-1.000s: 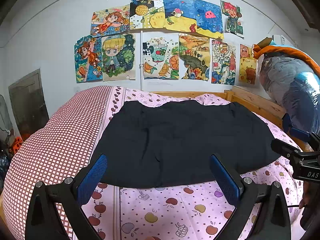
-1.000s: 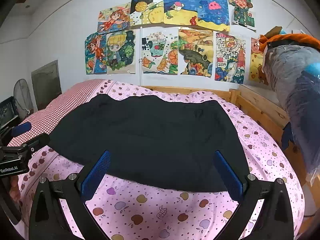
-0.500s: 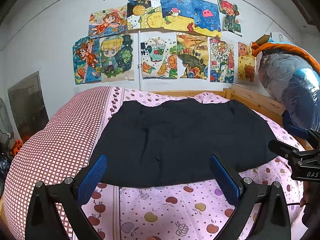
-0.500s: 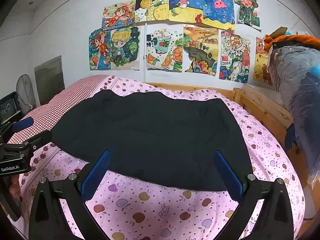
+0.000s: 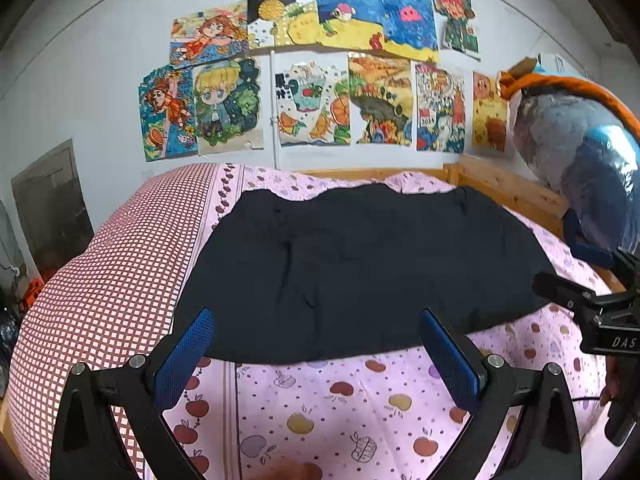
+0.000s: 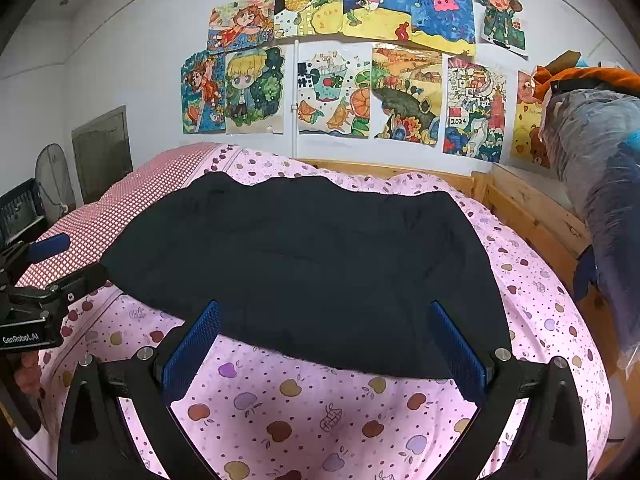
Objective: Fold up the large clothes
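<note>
Both grippers are drifting slightly over the bed, nothing is grasped yet

The left gripper (image 5: 316, 344) is hanging with its blue pads wide apart and empty above the near hem of the dark garment (image 5: 360, 272), and the right gripper (image 6: 324, 340) is doing the same, also spread open with nothing between the pads. Compared with one second ago the two views are shifting only a little to the side, while the garment is lying in the same place, spread flat across the pink apple-print bed cover (image 6: 320, 408), its far edge near the wooden bed frame (image 6: 532, 212). In my judgement the folding is not begun; the grippers are only lining up for a first pinch on the near hem.
</note>
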Demonstrator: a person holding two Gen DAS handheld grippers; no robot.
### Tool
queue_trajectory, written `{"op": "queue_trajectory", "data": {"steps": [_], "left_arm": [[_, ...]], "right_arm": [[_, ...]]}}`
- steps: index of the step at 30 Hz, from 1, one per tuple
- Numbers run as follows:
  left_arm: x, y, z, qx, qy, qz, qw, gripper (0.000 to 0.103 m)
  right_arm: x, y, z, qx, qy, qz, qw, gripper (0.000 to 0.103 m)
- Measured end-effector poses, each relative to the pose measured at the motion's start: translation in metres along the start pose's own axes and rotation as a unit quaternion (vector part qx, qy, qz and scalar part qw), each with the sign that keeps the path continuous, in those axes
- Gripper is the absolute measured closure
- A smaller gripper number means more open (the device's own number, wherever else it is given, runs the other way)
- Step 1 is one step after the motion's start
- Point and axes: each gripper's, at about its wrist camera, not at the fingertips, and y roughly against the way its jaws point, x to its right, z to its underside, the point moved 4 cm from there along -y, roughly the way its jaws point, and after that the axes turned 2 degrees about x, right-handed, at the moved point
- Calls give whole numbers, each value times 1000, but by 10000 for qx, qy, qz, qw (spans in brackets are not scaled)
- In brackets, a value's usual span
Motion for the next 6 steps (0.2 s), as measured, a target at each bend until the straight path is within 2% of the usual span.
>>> {"op": "queue_trajectory", "data": {"steps": [6], "left_arm": [[-1, 2, 2, 26, 5, -96, 10000, 0]], "right_arm": [[0, -2, 1, -41, 20, -13, 10000, 2]]}}
